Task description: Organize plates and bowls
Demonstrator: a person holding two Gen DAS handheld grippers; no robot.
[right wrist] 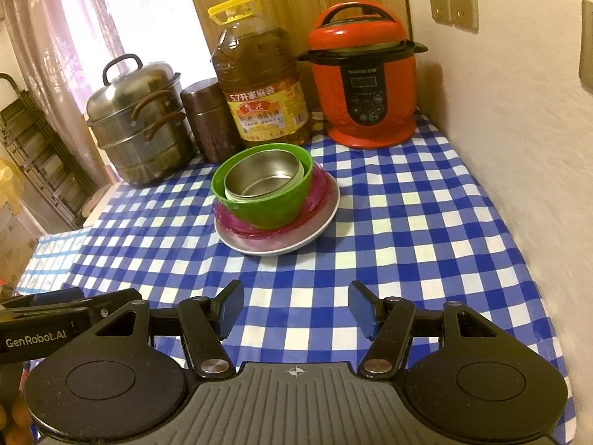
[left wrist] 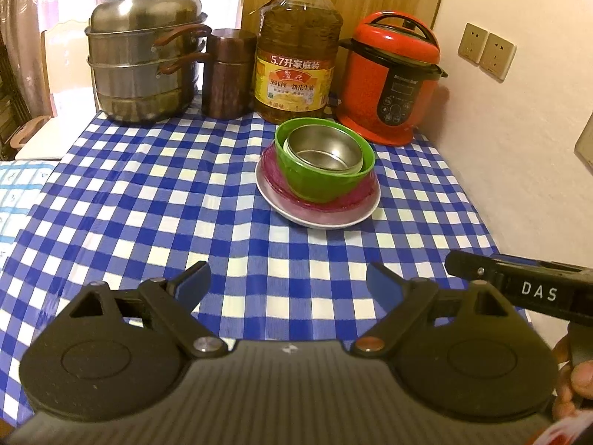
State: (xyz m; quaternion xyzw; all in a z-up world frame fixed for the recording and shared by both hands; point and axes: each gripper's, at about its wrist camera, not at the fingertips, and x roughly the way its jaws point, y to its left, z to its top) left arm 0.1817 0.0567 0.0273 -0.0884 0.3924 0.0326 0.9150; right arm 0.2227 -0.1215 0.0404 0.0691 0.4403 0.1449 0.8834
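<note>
Nearest, the left gripper (left wrist: 289, 285) and right gripper (right wrist: 295, 313) both hang wide apart over the blue-checked tablecloth (left wrist: 148, 200), gripping nothing. Their black bodies read "DAS" and "GenRobot.AI". Mid-table sits one stack: a steel bowl (right wrist: 264, 180) nested in a green bowl (right wrist: 267, 204), on a pink plate (right wrist: 319, 189), on a white plate (right wrist: 315, 231). Behind stand a steamer pot (left wrist: 142, 59), a brown canister (left wrist: 229, 74), an oil bottle (left wrist: 296, 55) marked "5.7升家庭装", and a red cooker (left wrist: 389, 81).

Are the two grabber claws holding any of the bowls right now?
No, nothing is held. The left gripper and right gripper are both open and empty above the checked tablecloth, well short of the stacked steel bowl and green bowl.
</note>
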